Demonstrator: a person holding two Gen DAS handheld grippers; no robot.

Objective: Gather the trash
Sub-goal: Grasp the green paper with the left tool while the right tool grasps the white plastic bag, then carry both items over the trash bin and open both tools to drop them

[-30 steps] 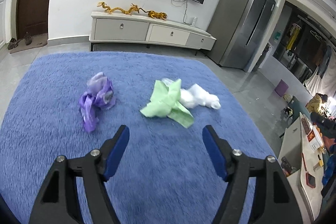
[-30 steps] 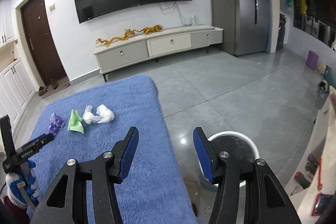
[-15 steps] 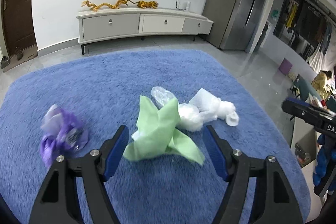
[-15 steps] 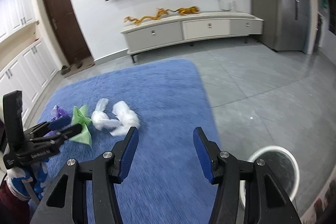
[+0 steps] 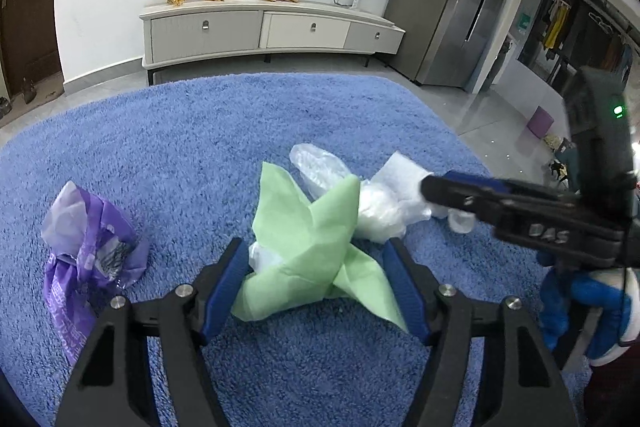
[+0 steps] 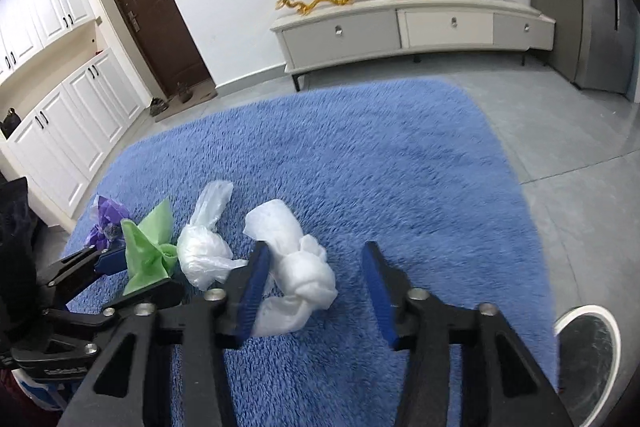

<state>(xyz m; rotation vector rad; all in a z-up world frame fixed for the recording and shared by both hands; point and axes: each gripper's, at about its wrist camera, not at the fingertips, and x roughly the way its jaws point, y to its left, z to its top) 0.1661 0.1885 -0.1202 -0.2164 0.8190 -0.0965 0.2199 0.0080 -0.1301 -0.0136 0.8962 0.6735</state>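
Note:
Several pieces of trash lie in a row on the blue rug (image 5: 240, 131). My left gripper (image 5: 316, 283) is open, its jaws on either side of the crumpled green paper (image 5: 308, 239), which also shows in the right wrist view (image 6: 148, 247). A purple wrapper (image 5: 88, 251) lies to its left. A clear plastic bag (image 6: 204, 247) lies between the green paper and a knotted white bag (image 6: 296, 267). My right gripper (image 6: 316, 287) is open around the white bag's near end. In the left wrist view the right gripper (image 5: 448, 195) reaches in from the right over the white bags (image 5: 384, 199).
A round white-rimmed bin (image 6: 588, 347) stands on the grey tile floor to the right of the rug. A white TV cabinet (image 5: 264, 31) and a grey fridge (image 5: 452, 7) stand against the far wall. White cupboards (image 6: 60, 123) line the left side.
Both grippers have moved forward and down to the trash. The left one now straddles the green paper; the right one swung left from the bin and now straddles the white bag.

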